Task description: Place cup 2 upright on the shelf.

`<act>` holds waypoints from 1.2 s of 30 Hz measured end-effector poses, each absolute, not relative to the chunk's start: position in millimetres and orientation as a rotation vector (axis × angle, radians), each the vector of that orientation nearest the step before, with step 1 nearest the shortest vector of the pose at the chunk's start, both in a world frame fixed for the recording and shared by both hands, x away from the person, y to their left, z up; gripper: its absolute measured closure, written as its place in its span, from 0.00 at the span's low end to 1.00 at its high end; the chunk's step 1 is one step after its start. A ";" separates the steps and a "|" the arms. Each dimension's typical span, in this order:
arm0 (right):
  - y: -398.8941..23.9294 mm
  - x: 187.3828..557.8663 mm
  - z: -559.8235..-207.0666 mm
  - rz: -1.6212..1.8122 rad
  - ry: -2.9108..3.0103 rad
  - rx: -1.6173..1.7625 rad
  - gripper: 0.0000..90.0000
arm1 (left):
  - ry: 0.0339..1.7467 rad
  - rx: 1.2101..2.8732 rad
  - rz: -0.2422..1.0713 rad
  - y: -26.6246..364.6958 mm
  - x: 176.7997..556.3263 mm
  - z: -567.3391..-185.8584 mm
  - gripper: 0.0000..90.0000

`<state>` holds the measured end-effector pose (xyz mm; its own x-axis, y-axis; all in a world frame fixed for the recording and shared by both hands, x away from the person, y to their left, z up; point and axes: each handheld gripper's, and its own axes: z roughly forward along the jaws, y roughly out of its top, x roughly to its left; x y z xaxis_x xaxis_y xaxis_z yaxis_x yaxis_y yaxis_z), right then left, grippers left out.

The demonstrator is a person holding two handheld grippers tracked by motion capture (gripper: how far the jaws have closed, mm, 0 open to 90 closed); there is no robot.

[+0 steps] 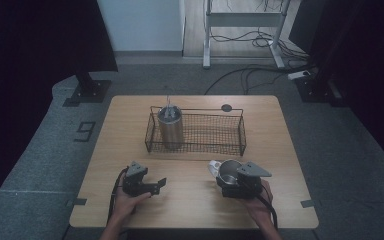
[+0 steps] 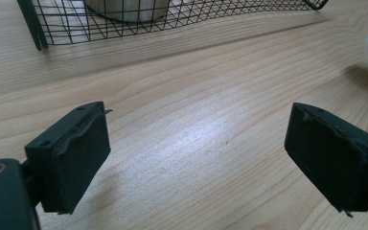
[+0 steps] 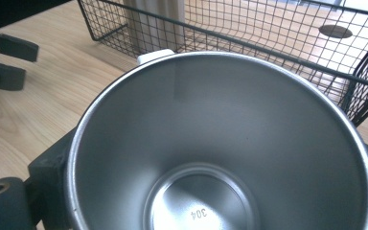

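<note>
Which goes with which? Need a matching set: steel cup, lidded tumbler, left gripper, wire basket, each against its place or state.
1. steel cup
2. lidded tumbler
3. left gripper
4. wire basket

a. open over bare table
b. standing in the basket's left end
c. mid-table, beyond both grippers
d. between the right gripper's jaws, empty

Pairs: 1-d, 2-b, 3-a, 4-c

A wire basket point(image 1: 215, 131) sits across the far middle of the table point(image 1: 190, 205), with a tall cup point(image 1: 170, 127) standing in its left end; a small round disc point(image 1: 226, 107) lies just behind it. Nearer the person, the left gripper point(image 1: 161, 184) is over the table's near left, well apart from the right gripper point(image 1: 228, 186) – whose jaws flank an open cup point(image 1: 228, 170) in front of the basket, a small lid point(image 1: 213, 167) just left of that cup.
</note>
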<state>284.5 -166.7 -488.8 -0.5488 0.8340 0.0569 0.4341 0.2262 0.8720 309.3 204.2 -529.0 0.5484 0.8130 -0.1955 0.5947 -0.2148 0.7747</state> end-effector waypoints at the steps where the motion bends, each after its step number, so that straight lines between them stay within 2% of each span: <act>1: -166.7 284.4 -487.6 1.272 2.082 1.166 0.07 | 1.144 1.921 0.319 204.3 309.3 -528.9 0.09; 36: -172.0 298.3 -432.2 1.382 2.032 1.136 0.07 | 1.138 1.921 0.308 204.3 307.8 -527.7 0.09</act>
<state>298.3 -172.0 -432.2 -0.5715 0.8154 0.0925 0.3858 0.1675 0.9072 307.8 204.3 -527.7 0.5536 0.8080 -0.2017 0.5958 -0.2151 0.7738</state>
